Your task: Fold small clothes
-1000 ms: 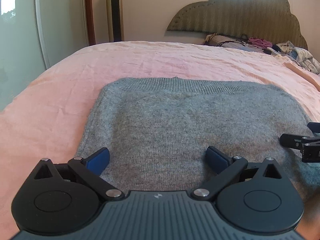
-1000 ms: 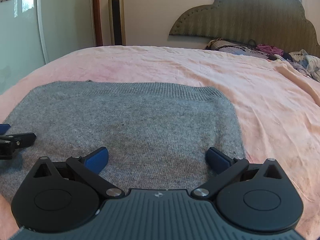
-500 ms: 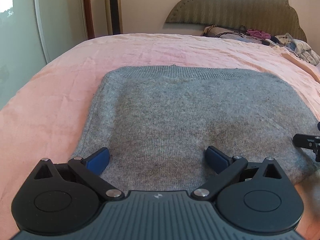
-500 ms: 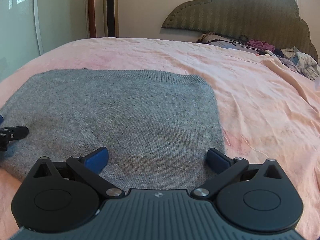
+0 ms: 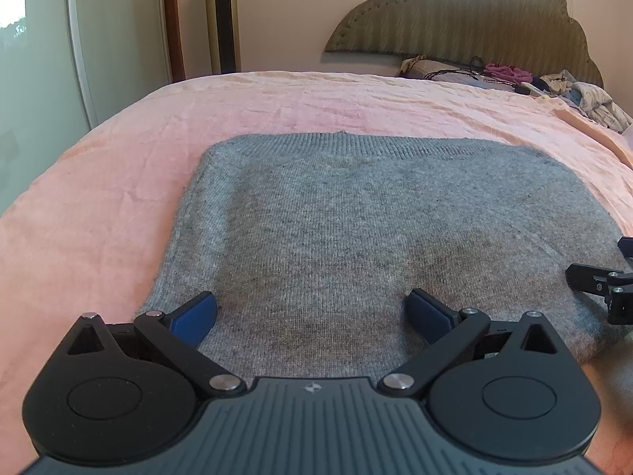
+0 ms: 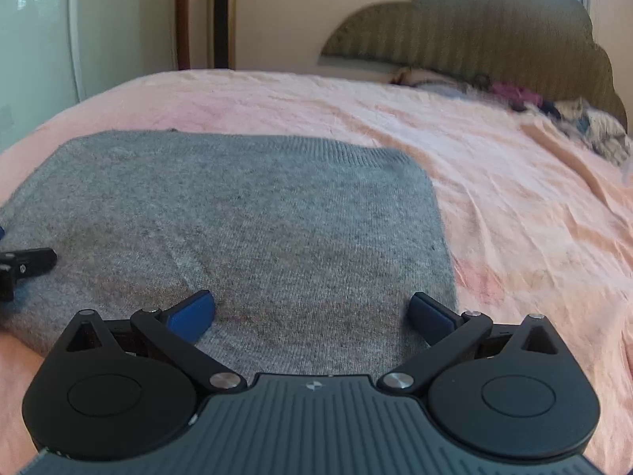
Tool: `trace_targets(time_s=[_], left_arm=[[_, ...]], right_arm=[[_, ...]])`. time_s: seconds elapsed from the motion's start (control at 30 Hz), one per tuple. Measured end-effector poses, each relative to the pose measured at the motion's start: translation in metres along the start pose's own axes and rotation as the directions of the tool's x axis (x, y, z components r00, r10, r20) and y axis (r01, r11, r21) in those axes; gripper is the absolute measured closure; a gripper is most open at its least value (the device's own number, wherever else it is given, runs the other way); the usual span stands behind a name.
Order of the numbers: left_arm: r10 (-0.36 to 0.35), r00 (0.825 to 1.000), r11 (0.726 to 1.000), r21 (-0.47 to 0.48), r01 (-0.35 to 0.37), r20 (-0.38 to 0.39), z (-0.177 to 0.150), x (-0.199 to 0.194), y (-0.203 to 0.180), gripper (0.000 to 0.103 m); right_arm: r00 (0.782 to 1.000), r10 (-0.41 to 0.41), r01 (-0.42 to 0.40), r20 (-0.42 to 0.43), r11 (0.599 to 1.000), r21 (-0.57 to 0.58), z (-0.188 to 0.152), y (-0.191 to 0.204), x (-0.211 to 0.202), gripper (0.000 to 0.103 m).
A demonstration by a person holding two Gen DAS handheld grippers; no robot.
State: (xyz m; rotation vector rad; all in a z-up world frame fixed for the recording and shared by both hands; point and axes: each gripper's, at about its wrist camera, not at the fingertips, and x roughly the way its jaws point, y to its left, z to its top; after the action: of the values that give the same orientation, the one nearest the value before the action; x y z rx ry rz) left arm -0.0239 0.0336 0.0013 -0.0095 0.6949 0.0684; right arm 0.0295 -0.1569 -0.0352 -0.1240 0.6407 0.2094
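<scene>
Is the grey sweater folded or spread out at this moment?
Folded: the grey sweater lies flat as a compact rectangle on the pink bedsheet, no sleeves showing.

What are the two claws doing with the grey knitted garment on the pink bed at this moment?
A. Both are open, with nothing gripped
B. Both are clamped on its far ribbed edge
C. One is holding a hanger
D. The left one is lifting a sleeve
A. The left claw and right claw both show blue fingers spread wide over the grey garment, which lies flat on the pink bed with no fabric pinched.
</scene>
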Motion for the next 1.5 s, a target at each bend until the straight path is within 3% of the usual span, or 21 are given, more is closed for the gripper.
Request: trace_targets(time_s=[1.33,1.43,1.5], left_arm=[[0.001,1.000,1.000,0.001,-0.001,-0.001,0.001,-0.001,0.001,0.000],[0.062,0.998,0.996,-0.067,-0.061,0.008,-0.002,-0.017,0.005,0.000],[0.059,0.998,0.986,-0.159,-0.054,0.022,-0.008,-0.034,0.017,0.000]], right_arm=[[1.000,-0.004,0.004,-0.009,0.999,0.041,-0.006,-0.002,-0.007,0.000],[1.000,-0.002,0.002,-0.008,0.999,0.042,-0.006,-0.002,-0.007,0.000],[1.000,0.000,0.000,-0.008,0.999,0.044,-0.006,-0.002,-0.008,0.000]])
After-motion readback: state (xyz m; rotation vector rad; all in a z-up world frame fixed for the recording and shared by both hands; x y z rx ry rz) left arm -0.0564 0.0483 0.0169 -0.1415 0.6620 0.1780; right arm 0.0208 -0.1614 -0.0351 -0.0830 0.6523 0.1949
